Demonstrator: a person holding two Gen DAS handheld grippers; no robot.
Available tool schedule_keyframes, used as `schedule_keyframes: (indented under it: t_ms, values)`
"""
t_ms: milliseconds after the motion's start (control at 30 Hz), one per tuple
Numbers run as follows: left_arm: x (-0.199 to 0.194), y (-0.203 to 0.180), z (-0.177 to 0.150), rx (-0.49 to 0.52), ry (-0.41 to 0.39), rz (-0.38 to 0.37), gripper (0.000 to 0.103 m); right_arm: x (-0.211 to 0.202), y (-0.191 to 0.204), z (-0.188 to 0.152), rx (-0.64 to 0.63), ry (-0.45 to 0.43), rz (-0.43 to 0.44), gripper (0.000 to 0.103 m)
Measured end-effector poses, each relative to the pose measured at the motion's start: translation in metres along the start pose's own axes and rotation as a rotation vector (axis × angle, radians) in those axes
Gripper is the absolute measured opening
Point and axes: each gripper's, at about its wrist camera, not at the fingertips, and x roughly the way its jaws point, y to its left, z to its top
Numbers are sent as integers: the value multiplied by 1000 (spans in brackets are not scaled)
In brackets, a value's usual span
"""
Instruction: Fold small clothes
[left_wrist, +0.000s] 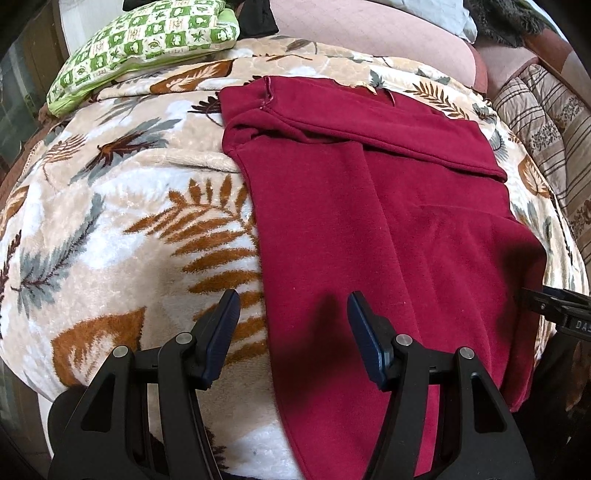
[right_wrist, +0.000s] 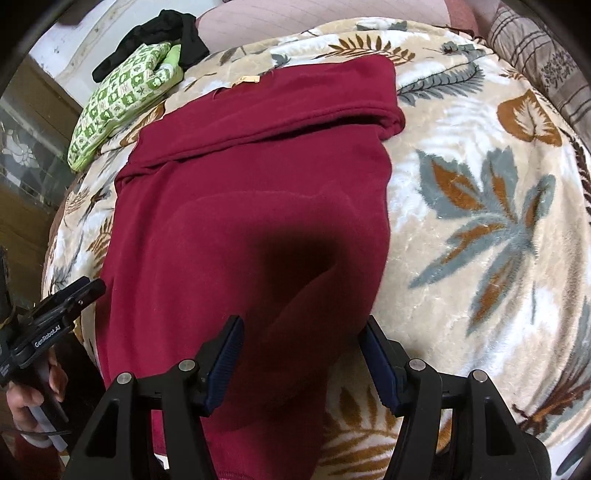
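Observation:
A dark red fleece garment (left_wrist: 388, 221) lies flat on a leaf-patterned blanket (left_wrist: 110, 221), its far end folded over in a band. It also shows in the right wrist view (right_wrist: 240, 206). My left gripper (left_wrist: 293, 306) is open and empty, hovering over the garment's near left edge. My right gripper (right_wrist: 303, 332) is open and empty, over the garment's near right edge. The right gripper's tip shows at the right edge of the left wrist view (left_wrist: 554, 306). The left gripper shows at the left of the right wrist view (right_wrist: 62, 310).
A green checked pillow (left_wrist: 144, 40) lies at the far left of the blanket, with a black cloth (right_wrist: 159, 33) behind it. A pink cushion (left_wrist: 369, 33) sits at the back. Striped bedding (left_wrist: 546, 125) lies at the right.

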Motion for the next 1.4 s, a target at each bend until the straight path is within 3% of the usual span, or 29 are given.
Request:
schedule_keyframes:
  t_ms: [233, 400, 500, 567, 700, 867, 1000, 1400]
  values:
    - [-1, 2, 0, -3, 1, 4, 60, -3, -2, 2, -49, -30, -5, 32]
    - [-2, 2, -1, -2, 7, -6, 60, -15, -4, 1, -103, -51, -36, 20]
    - [-3, 4, -4, -20, 40, -68, 60, -28, -12, 2, -130, -68, -105, 16]
    - [-4, 7, -9, -45, 68, -121, 60, -32, -23, 4, -114, -66, -119, 16]
    - [-8, 9, -21, -67, 97, -153, 60, -32, -42, 4, -61, -11, -118, 17]
    - [-10, 11, -40, -86, 135, -200, 60, -52, -57, -7, 34, -30, -36, 32]
    - [-8, 10, -56, -92, 177, -228, 60, -60, -55, -22, 2, -5, -15, 46]
    - [-16, 12, -96, -135, 239, -297, 60, -47, -58, -48, 21, 67, 32, 50]
